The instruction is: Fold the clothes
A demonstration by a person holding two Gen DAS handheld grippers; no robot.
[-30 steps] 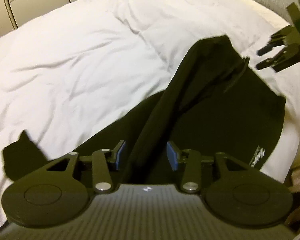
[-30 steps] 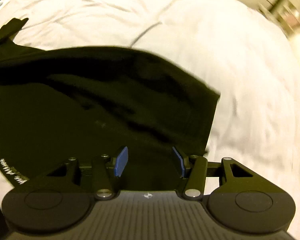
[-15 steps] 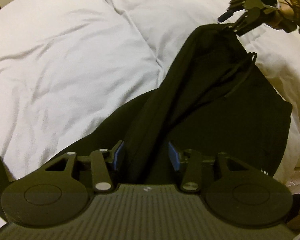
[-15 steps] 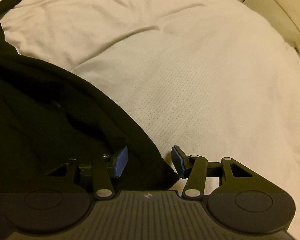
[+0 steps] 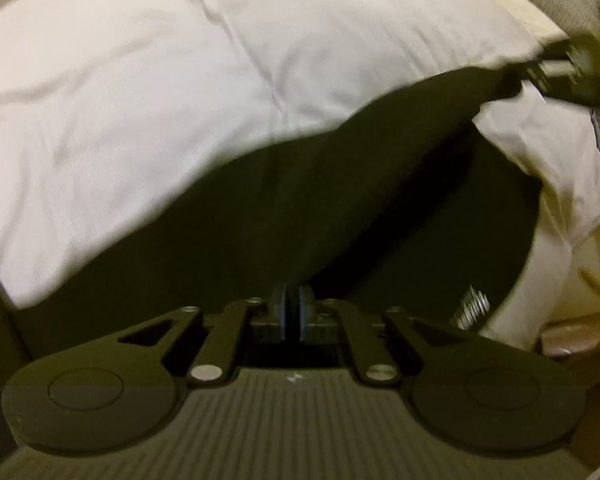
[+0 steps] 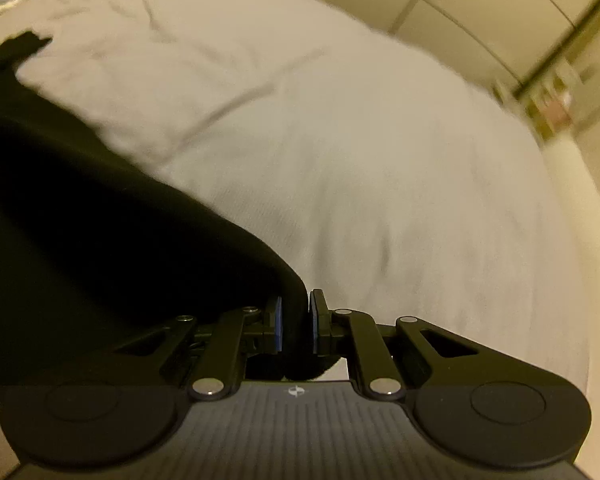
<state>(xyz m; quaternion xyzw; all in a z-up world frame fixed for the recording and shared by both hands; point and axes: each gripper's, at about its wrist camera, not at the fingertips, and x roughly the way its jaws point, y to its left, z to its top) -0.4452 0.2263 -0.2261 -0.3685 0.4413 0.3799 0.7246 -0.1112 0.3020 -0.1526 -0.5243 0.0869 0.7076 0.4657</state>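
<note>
Garment: your black top [image 5: 340, 200] lies spread on the white duvet [image 5: 180, 100], near the edge closest to you; its far edge runs taut between your two grippers; white print [image 5: 474, 310] shows at its near right corner
Left gripper [image 5: 292, 316]: pads pressed almost together on a thin ridge of the top's cloth; you have it pinched
Right gripper [image 6: 295, 326]: fingers narrow, clamped on a thick rolled corner of the top [image 6: 120, 240]; the bulge fills the gap between the blue pads
Feel: soft, light, limp cloth; it will sag and drape wherever you leave it unsupported; not fragile; thin layers may slip from a shallow pinch
Where to hold: hems, seams and corners, where doubled cloth gives the pads bulk; keep both holds level and apart so the edge stays straight
Risk: pinching the duvet along with the top; both views are blurred, so I cannot tell how many layers each gripper holds
</note>
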